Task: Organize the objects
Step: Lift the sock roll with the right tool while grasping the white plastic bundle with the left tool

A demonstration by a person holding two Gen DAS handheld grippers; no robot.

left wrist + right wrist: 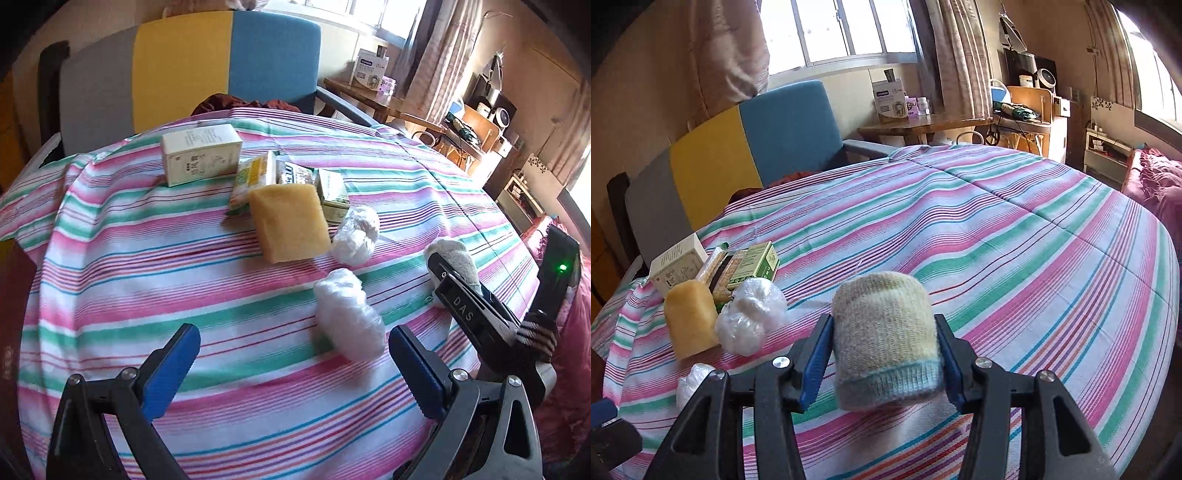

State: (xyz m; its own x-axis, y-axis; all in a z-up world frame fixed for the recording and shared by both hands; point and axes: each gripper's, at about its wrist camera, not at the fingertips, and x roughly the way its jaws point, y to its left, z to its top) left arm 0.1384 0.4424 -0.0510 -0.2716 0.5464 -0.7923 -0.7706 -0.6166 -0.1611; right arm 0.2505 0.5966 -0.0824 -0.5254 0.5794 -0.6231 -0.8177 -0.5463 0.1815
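A rolled beige sock (886, 332) with a pale blue cuff sits between the blue pads of my right gripper (883, 325), which is shut on it just above the striped tablecloth (1034, 240). My left gripper (293, 334) is open over the cloth. A white plastic-wrapped bundle (349, 314) lies just inside its right finger, untouched. Further back lie a second white bundle (356, 236), a yellow sponge block (290, 221), a green box (332, 192), snack packets (255, 177) and a white carton (201, 153). The held sock (454, 254) also shows at the right of the left wrist view.
A chair (184, 74) with a grey, yellow and blue back stands behind the table. A wooden side table (923, 123) with boxes stands by the window. Pink bedding (1152, 173) lies off the table's right edge. The cloth's right half is bare.
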